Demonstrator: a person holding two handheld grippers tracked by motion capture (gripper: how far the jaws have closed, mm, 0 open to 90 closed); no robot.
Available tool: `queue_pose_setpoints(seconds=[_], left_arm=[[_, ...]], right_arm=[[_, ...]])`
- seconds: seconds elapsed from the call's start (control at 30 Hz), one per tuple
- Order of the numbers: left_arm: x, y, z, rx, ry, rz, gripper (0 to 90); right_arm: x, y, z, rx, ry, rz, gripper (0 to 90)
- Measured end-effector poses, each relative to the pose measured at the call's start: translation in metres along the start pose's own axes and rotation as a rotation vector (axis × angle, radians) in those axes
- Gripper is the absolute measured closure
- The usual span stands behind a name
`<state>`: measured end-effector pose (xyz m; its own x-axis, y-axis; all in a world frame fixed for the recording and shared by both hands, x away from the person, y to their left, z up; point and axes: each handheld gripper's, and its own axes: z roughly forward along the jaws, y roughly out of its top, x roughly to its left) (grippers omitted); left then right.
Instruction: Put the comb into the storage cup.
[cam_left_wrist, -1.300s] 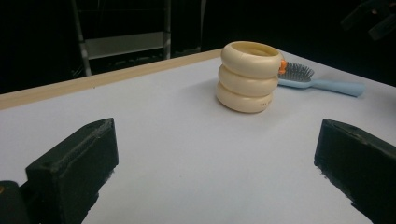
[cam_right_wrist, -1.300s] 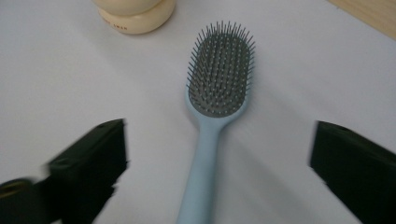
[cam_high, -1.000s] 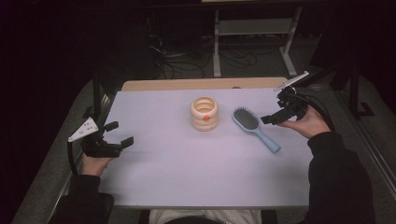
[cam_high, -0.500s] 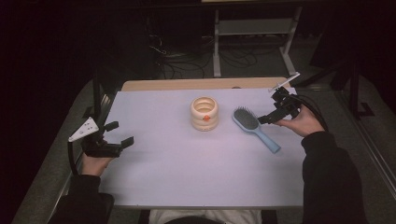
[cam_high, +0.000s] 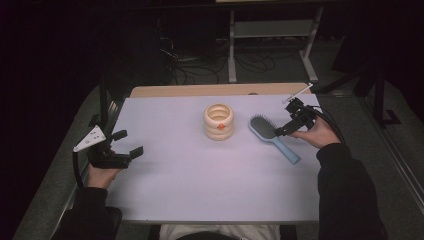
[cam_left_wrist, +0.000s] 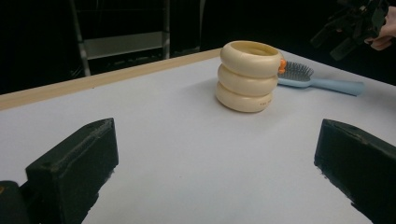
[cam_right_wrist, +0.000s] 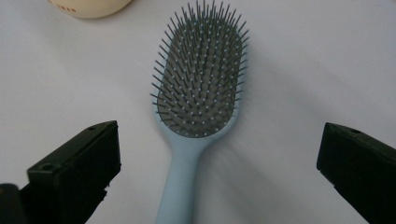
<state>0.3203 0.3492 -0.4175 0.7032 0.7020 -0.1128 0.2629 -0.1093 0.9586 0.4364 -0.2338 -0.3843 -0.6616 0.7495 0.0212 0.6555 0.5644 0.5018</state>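
A light-blue hairbrush (cam_high: 272, 138) lies bristles up on the white table (cam_high: 200, 190), right of centre. My right gripper (cam_high: 286, 123) hovers just above and to the right of its head, open, holding nothing. In the right gripper view the hairbrush (cam_right_wrist: 201, 93) lies between the wide-apart jaws of my right gripper (cam_right_wrist: 217, 177), handle toward the camera. A cream cup (cam_high: 218, 121) made of stacked rings with an orange dot stands at mid-table. My left gripper (cam_high: 128, 142) rests open near the left edge. It faces the cream cup (cam_left_wrist: 247, 77) across bare table.
A wooden strip (cam_high: 215, 90) runs along the table's far edge. Beyond it stand a metal frame (cam_high: 272, 30) and cables on a dark floor. The left gripper view shows the hairbrush (cam_left_wrist: 322, 85) behind the cup and the right gripper (cam_left_wrist: 355, 23) above it.
My right gripper has moved left and down, closer to the brush head. The left gripper, cup and brush have stayed still.
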Motion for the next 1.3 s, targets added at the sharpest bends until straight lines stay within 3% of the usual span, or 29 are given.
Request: queue_pose_setpoints(seconds=[0.37, 0.67, 0.9, 1.1, 1.3], left_arm=[[0.0, 0.0, 0.001, 0.003, -0.001, -0.001, 0.0], [0.0, 0.0, 0.001, 0.007, -0.003, 0.001, 0.0], [0.0, 0.0, 0.001, 0.006, -0.004, -0.001, 0.0], [-0.001, 0.0, 0.001, 0.004, -0.003, 0.001, 0.0], [0.0, 0.0, 0.001, 0.006, -0.002, 0.001, 0.0]], right_arm=[[0.0, -0.01, 0.02, 0.039, 0.011, 0.013, 0.0], [0.003, -0.019, 0.035, 0.054, 0.038, 0.01, 6.1], [0.008, -0.022, 0.043, 0.077, 0.051, -0.011, 16.4], [0.012, -0.023, 0.048, 0.099, 0.063, -0.01, 30.3], [0.014, -0.023, 0.05, 0.104, 0.035, -0.004, 41.2]])
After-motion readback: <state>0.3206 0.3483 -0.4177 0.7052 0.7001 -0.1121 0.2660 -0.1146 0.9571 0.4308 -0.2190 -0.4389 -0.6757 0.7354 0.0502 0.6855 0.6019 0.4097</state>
